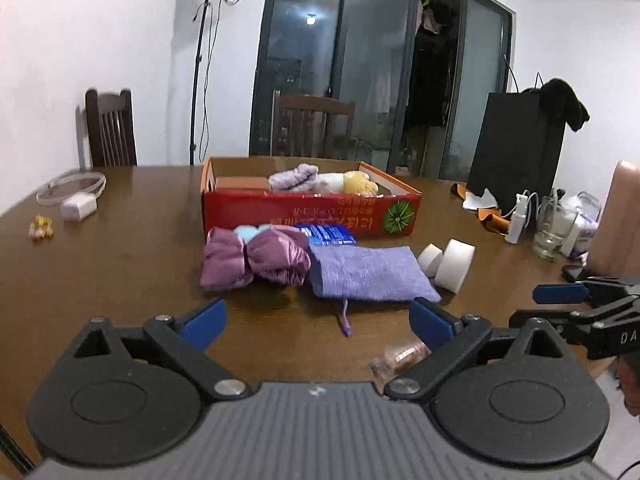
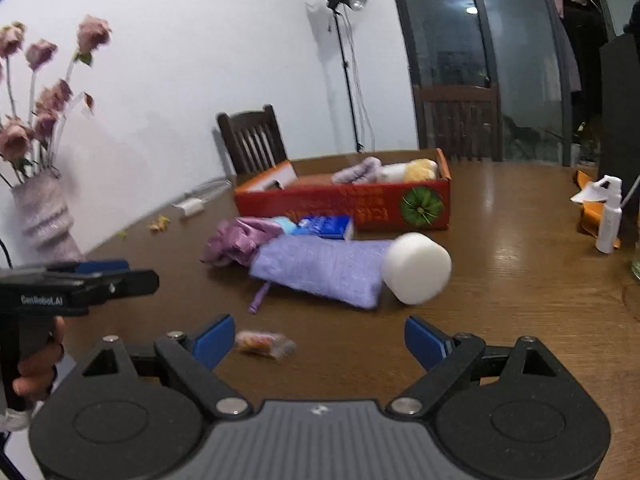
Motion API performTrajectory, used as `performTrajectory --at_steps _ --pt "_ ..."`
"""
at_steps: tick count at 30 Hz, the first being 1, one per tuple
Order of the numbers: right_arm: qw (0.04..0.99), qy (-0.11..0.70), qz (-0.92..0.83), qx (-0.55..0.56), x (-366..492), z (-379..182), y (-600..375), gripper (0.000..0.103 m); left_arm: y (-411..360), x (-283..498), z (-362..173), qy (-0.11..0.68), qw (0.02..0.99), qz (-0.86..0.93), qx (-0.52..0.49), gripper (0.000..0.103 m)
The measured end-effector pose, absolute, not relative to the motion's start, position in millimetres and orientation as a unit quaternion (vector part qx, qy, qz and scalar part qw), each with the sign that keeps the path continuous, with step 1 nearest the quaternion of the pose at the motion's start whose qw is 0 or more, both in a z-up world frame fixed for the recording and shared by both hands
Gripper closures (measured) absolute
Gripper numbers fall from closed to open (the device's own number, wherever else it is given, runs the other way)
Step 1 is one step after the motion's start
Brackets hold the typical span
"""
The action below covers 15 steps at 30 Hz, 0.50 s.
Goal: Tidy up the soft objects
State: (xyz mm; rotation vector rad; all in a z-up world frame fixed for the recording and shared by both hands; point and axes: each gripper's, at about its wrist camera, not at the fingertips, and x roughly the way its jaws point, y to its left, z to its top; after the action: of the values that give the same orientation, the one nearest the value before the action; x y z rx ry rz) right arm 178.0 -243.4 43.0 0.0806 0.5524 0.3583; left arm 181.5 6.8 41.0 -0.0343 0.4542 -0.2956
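A red cardboard box (image 1: 304, 210) (image 2: 340, 204) stands mid-table and holds a fuzzy lilac item (image 1: 294, 176), a white one and a yellow one (image 1: 358, 182). In front of it lie a pink satin bundle (image 1: 252, 258) (image 2: 240, 238), a blue packet (image 1: 326, 234) (image 2: 326, 226), a lavender cloth pouch (image 1: 368, 274) (image 2: 320, 268) and white foam rolls (image 1: 454, 264) (image 2: 416, 268). My left gripper (image 1: 318, 316) (image 2: 104, 276) is open and empty, short of the pouch. My right gripper (image 2: 320, 340) (image 1: 544, 306) is open and empty, beside a small wrapped packet (image 2: 264, 344) (image 1: 396, 358).
A vase of dried roses (image 2: 44, 216) stands at the table's left. A white charger with cable (image 1: 78, 208) lies far left. A spray bottle (image 1: 518, 220), a glass (image 1: 556, 228) and a black bag (image 1: 516, 148) crowd the right. Chairs stand behind the table.
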Motion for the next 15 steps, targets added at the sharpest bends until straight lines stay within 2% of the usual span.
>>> performTrajectory --at_steps 5,7,9,11,15 --pt "0.955 0.264 0.131 0.037 192.2 40.6 -247.5 0.016 -0.1 201.0 38.2 0.230 0.958 -0.169 -0.033 0.004" --pt "0.956 0.263 0.124 0.035 202.9 39.2 -251.4 0.025 -7.6 210.2 37.7 0.235 0.954 -0.185 -0.029 0.004" --pt "0.957 0.265 0.111 0.032 217.0 37.8 -256.7 0.027 -19.9 220.0 34.3 0.239 0.950 -0.200 -0.022 0.008" --pt "0.959 0.265 0.098 0.036 229.6 38.8 -262.9 0.028 -29.8 230.2 32.4 0.243 0.947 -0.210 -0.021 0.017" --pt "0.960 0.260 0.092 0.046 260.0 40.6 -265.5 0.030 -44.0 250.4 26.0 0.256 0.941 -0.219 -0.020 0.027"
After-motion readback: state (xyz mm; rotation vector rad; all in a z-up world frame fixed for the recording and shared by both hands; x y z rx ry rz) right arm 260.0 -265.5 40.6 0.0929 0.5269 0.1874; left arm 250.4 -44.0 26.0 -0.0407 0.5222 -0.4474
